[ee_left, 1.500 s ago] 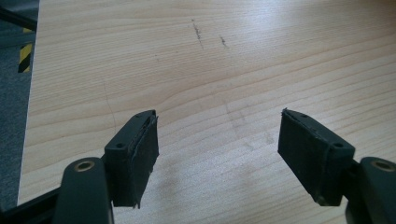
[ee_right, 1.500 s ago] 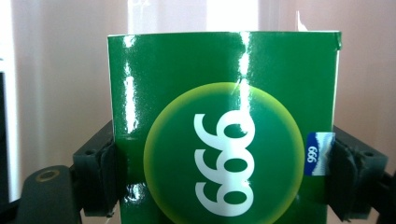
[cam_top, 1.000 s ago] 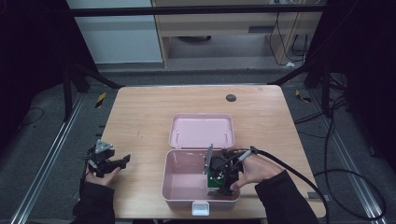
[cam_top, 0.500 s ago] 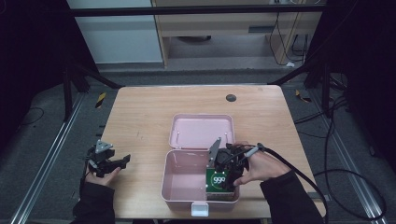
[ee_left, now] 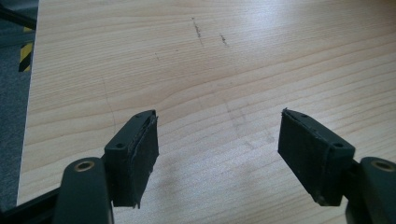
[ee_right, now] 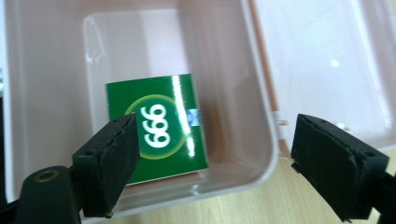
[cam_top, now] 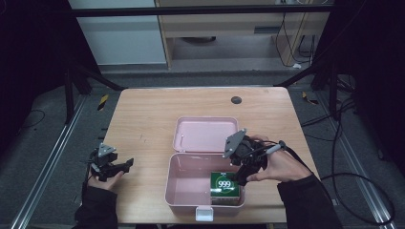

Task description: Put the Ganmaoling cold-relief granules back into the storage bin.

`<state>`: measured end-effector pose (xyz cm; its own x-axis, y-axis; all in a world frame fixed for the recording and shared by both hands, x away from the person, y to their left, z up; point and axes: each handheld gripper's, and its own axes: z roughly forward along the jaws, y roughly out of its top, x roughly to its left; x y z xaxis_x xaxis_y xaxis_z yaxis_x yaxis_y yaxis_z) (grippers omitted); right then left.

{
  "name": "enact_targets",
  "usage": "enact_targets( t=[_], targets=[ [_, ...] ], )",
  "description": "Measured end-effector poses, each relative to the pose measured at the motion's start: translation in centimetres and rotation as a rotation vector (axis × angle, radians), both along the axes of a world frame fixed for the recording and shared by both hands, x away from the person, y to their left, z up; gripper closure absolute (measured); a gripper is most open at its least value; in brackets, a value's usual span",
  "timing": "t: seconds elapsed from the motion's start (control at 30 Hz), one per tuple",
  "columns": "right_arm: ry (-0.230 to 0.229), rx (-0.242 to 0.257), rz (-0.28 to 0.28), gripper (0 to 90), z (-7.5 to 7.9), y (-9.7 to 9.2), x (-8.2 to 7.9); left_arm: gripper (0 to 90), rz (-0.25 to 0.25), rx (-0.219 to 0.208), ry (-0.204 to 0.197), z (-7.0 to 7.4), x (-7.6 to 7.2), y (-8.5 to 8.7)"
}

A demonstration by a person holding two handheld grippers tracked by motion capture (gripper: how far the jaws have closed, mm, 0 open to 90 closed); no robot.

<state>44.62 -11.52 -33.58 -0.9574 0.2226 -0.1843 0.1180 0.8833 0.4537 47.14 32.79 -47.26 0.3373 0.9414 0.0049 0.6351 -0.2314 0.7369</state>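
Glossy green carton [ee_right: 156,128] in pink plastic box [ee_right: 56,60]

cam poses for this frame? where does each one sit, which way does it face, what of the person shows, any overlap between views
High view: above the person's side, facing forward and down on the wooden table; both forearms, left gripper, right gripper.
Left gripper view: on the left gripper, facing bare tabletop; jaws wide apart.
Right gripper view: on the right gripper, facing down into the pink box; jaws apart.
Shared: high and right gripper views both show the green 999 packet in the box.
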Motion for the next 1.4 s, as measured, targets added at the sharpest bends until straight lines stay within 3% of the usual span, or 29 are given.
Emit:
enact_targets(
  t=[0.33, 0.43, 0.7, 1.03, 1.4],
  targets=[
    [-0.103, 0.066, -0.08, 12.8, 1.5, -1.8, -0.3, 27.9, -0.001, 0.002, 0.001, 0.0, 0.0, 0.0],
    [-0.107, 0.115, -0.098, 13.2, 1.6, -2.5, -0.4, 27.9, 0.0, 0.0, 0.0, 0.0, 0.0, 0.0],
    [-0.124, 0.187, -0.172, 12.5, 0.9, -5.0, -0.5, 27.9, -0.001, 0.002, 0.002, 0.0, 0.0, 0.0],
    [-0.186, 0.317, -0.313, 11.4, -1.3, -8.0, -0.2, 27.8, 0.0, 0.003, 0.002, 0.0, 0.0, -0.1],
    [-0.223, 0.457, -0.542, 8.1, -5.1, -10.9, 0.3, 27.5, 0.001, 0.006, -0.002, 0.0, 0.0, -0.1]
  ],
)
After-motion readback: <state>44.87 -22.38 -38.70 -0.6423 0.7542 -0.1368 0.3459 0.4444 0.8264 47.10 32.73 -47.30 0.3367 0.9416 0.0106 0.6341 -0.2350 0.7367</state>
